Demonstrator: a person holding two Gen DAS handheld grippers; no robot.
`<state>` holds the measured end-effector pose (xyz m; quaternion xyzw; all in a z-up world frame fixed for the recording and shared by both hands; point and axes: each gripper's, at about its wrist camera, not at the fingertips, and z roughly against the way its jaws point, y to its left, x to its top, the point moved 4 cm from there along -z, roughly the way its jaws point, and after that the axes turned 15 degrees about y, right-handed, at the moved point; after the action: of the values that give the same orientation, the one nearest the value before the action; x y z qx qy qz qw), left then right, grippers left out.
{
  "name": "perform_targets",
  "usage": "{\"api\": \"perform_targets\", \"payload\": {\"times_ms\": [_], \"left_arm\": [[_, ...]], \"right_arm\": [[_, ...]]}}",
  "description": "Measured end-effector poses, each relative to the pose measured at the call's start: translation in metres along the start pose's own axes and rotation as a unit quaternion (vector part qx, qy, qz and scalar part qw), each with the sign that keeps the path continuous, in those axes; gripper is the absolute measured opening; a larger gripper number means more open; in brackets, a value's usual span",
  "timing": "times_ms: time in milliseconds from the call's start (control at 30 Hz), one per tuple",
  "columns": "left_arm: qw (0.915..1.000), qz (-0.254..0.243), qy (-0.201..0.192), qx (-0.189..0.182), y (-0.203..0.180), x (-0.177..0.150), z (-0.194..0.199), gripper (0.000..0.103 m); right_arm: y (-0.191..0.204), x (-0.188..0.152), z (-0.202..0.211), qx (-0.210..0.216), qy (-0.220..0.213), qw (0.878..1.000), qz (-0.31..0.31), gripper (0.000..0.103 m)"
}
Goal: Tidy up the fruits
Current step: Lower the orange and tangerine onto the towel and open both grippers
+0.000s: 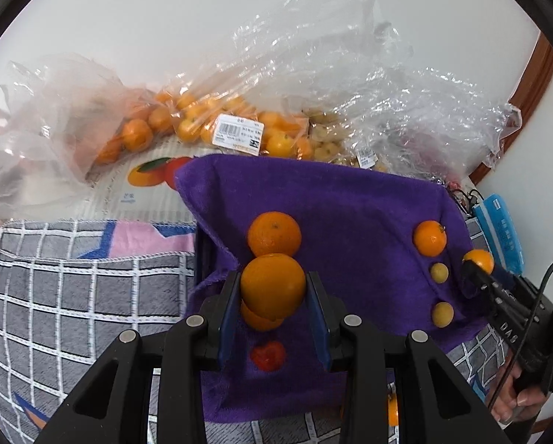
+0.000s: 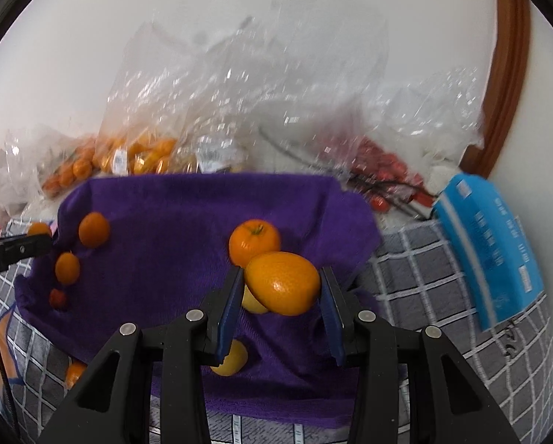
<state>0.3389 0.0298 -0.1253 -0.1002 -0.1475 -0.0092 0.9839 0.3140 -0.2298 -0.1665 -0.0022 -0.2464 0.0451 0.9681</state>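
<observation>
— Where's the fruit?
— My left fingers [image 1: 272,290] clamp a round orange [image 1: 272,285] above the purple towel [image 1: 350,199]; my right fingers [image 2: 281,285] clamp an oval orange [image 2: 282,283], long axis crosswise.
— Set down where?
— Straight below, beside each row.

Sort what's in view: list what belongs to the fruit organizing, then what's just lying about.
Part of the job:
- left gripper, shut on an orange
- right gripper, shut on a kumquat
- purple towel with loose fruit laid out on it
- bagged oranges
- bagged red fruit

Lying about:
- blue packet
- checked cloth
</observation>
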Motion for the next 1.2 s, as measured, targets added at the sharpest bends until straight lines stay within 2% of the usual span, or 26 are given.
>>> {"api": "perform_targets", "payload": {"times_ms": [167,433,567,967,1067,1200], "left_arm": [[0.9999,-0.001,0.013,0.002,-0.003,0.004,-0.013,0.033],[0.9999,-0.011,0.012,-0.005,-0.011,0.008,-0.020,0.033],[0.9998,-0.018,0.009,0.003,-0.016,0.010,-0.023,0.033],[0.9999,-0.004,0.011,0.006,-0.009,0.010,-0.021,0.034],[0.9998,0.000,0.013,0.018,-0.006,0.008,-0.021,0.039],[0.9996,0.014,0.020,0.011,0.001,0.003,-0.018,0.042]], "right_arm": [[-0.001,-0.005,-0.013,0.012,0.022,1.000,0.000,0.041],[0.001,-0.011,-0.025,0.019,0.039,0.999,0.007,0.040],[0.003,-0.012,-0.026,0.018,0.043,0.999,0.014,0.040],[0.003,-0.020,0.007,0.024,0.014,1.000,0.007,0.043],[0.007,-0.025,0.016,0.026,0.011,1.000,0.006,0.043],[0.016,-0.035,0.025,0.032,0.009,0.999,0.008,0.043]]}}
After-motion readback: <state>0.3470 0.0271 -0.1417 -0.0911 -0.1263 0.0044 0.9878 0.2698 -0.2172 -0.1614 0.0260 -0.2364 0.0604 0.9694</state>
